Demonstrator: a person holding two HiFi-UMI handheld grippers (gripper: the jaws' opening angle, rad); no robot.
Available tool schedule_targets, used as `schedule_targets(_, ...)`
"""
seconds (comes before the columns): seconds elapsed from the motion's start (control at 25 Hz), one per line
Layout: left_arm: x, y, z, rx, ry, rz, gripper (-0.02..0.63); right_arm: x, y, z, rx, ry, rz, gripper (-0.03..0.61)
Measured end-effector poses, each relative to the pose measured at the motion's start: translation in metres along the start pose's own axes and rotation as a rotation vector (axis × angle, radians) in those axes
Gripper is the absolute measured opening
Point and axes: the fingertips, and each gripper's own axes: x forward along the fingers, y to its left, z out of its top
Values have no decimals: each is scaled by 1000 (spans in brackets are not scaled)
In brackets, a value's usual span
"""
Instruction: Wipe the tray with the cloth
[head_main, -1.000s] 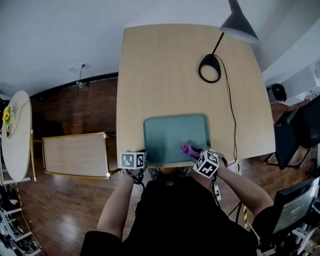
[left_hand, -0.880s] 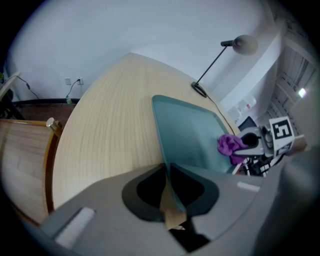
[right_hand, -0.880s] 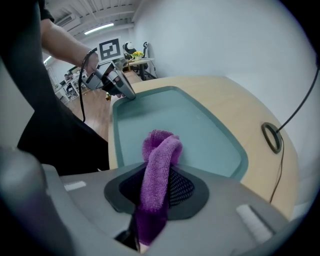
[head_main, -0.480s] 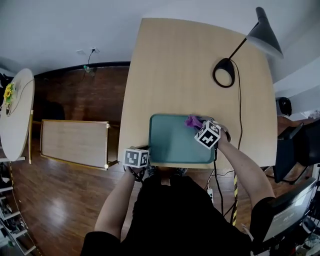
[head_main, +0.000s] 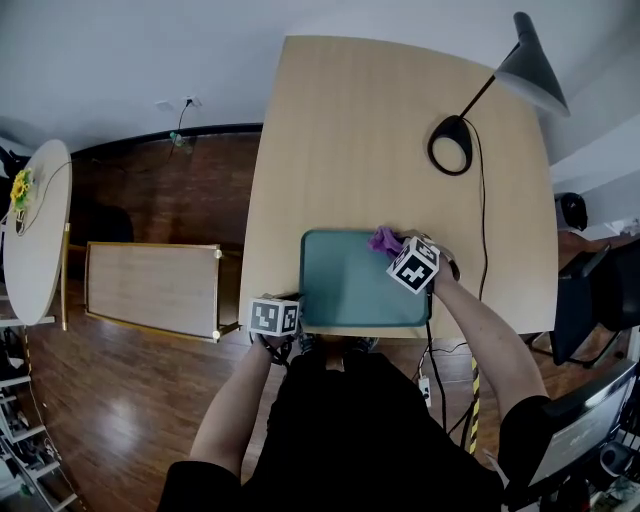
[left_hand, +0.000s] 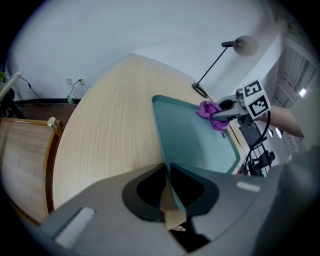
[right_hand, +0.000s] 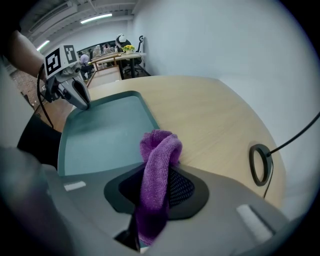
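Observation:
A teal tray (head_main: 350, 285) lies at the near edge of the wooden table (head_main: 360, 140). My left gripper (head_main: 298, 301) is shut on the rim at the tray's near left corner; in the left gripper view the thin rim runs between the closed jaws of the left gripper (left_hand: 167, 172). My right gripper (head_main: 393, 246) is shut on a purple cloth (head_main: 384, 240) and presses it down at the tray's far right corner. In the right gripper view the cloth (right_hand: 157, 170) hangs bunched between the jaws over the tray (right_hand: 105, 135).
A black desk lamp stands at the far right of the table, with its ring base (head_main: 450, 145), its shade (head_main: 530, 65) and a cable running down the right side. A folded table (head_main: 150, 290) lies on the floor at left.
My right gripper has carried the cloth from the tray's near right corner to its far right corner, then nearly stopped. The left gripper has kept its hold on the rim.

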Motion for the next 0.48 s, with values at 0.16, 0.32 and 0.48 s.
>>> schedule_targets(0.16, 0, 1, 0, 0, 7, -1, 55, -5, 28, -2, -43, -15, 20, 89)
schedule_targets(0.32, 2, -1, 2, 3, 10, -2, 55, -14, 72, -7, -73, -42, 77, 91)
schedule_targets(0.48, 2, 0, 2, 8, 4, -2, 55, -25, 133, -21, -165, -56, 139, 91)
